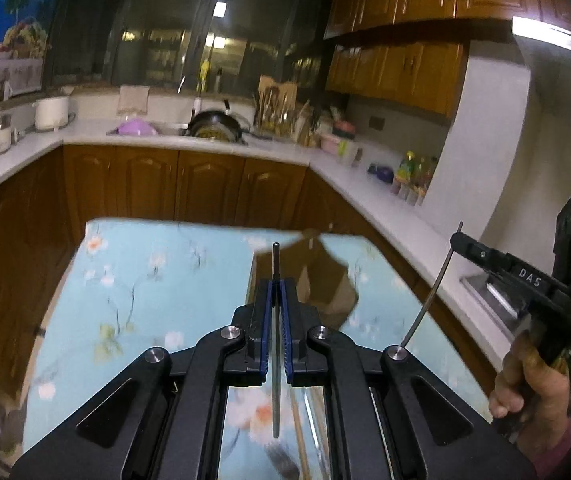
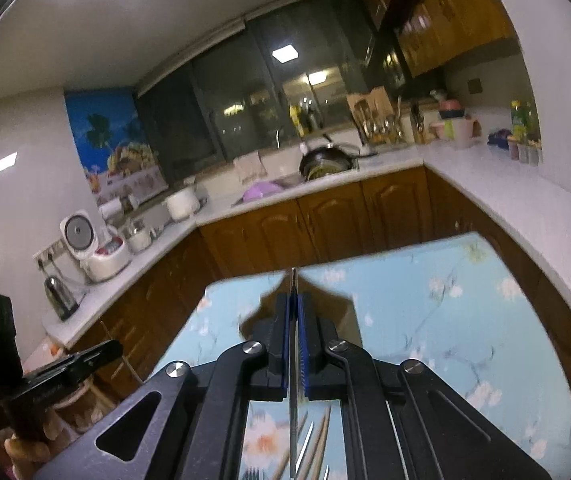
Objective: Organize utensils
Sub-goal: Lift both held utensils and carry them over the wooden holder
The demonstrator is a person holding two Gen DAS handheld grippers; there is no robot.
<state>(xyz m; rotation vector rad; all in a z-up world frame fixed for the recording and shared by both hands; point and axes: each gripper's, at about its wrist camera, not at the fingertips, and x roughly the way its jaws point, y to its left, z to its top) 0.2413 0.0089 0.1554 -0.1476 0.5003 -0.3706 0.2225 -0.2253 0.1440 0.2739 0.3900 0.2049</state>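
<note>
The left gripper [image 1: 276,284] has its fingers closed on a thin metal utensil [image 1: 276,264], whose dark tip pokes out ahead while its shaft runs back between the pads. The right gripper [image 2: 295,300] likewise has its fingers clamped on a slim metal utensil [image 2: 294,280], seen edge-on; what kind each is cannot be told. Both hang above the desk [image 1: 145,272], covered in a pale blue floral cloth, near its far edge. More utensils [image 2: 313,440] lie on the cloth beneath the right gripper. Beyond the far edge an open gap separates the desk from brown cabinets [image 1: 205,188]. A white counter [image 2: 525,200] wraps the room, close along the desk's right side.
</note>
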